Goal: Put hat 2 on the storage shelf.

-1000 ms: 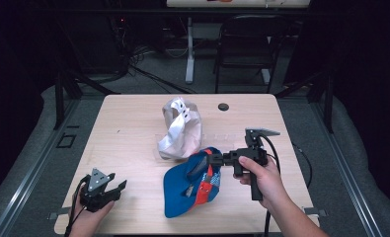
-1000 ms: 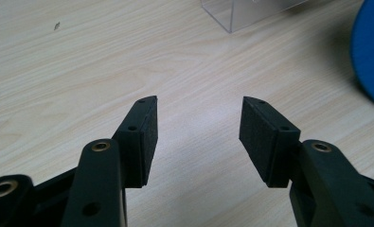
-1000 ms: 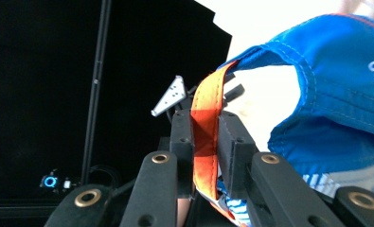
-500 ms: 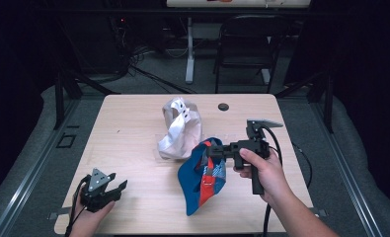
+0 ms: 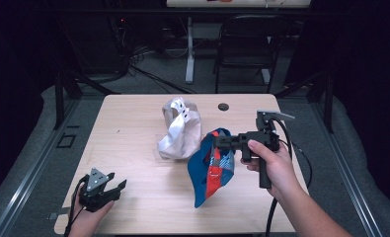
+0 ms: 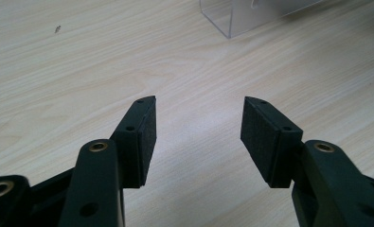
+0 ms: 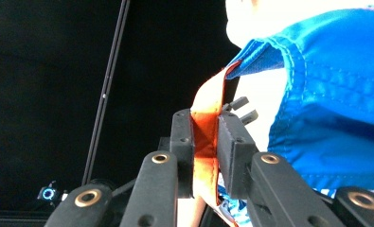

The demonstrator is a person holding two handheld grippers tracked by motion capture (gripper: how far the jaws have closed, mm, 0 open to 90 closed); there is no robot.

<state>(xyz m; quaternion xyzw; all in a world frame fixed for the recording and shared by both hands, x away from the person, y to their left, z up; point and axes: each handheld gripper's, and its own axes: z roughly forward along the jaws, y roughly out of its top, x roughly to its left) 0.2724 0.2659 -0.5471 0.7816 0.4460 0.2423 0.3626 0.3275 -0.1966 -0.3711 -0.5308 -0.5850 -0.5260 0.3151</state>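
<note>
Right gripper (image 5: 221, 143) clamped on orange strap (image 7: 204, 142) of blue bag (image 5: 210, 165); left gripper (image 6: 196, 137) open above surface (image 5: 133, 128).

A light wooden table (image 5: 133, 148) with a pale grain is seen under both grippers. A crumpled white bag (image 5: 179, 129) is rested on it, just beyond the right gripper's (image 5: 217, 143) tips and well ahead of the left gripper (image 5: 114, 186). A small dark round spot (image 5: 224, 106) is set near the far edge, beyond the right gripper. A clear plastic edge (image 6: 232, 16) is seen on the wood ahead of the left gripper.
</note>
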